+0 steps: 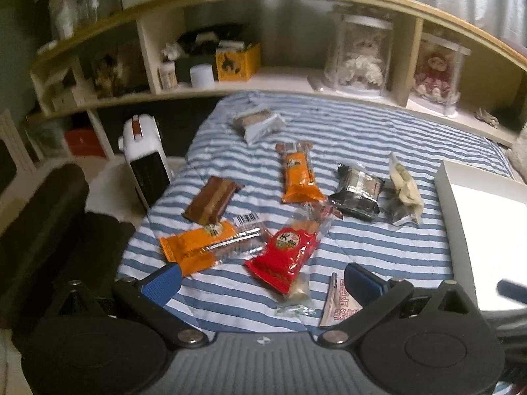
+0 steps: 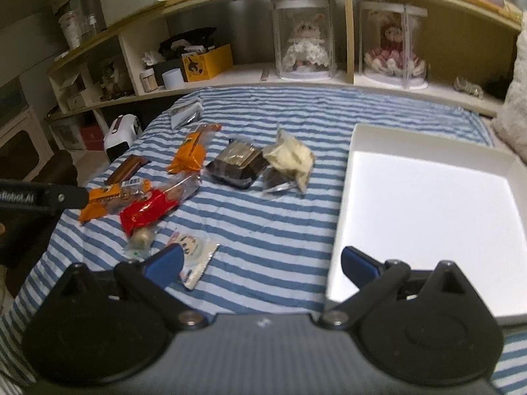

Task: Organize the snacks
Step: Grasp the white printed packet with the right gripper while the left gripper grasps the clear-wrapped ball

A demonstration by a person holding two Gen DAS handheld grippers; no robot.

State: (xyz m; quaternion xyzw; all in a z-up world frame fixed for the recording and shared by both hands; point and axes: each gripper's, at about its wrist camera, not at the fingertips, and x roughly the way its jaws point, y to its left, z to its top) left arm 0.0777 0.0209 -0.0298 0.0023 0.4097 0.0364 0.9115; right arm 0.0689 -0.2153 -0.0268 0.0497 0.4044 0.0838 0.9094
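Several snack packets lie scattered on a blue-and-white striped cloth (image 1: 362,247). My left gripper (image 1: 263,283) hangs open just short of a red packet (image 1: 285,256), with an orange packet (image 1: 197,247) to its left. Farther off lie a brown bar (image 1: 212,199), a second orange packet (image 1: 298,177), a black foil pack (image 1: 357,194), a cream bag (image 1: 405,187) and a grey pack (image 1: 258,123). My right gripper (image 2: 263,263) is open over the cloth, its left finger beside a small flat sachet (image 2: 194,260). The white tray (image 2: 428,217) sits at the right.
A curved wooden shelf (image 2: 296,79) runs along the back, holding two dolls in clear cases (image 2: 304,39), a yellow box (image 2: 206,62) and jars. A white appliance (image 1: 145,158) stands on the floor left of the cloth. The left gripper's arm (image 2: 42,197) shows at the right wrist view's left edge.
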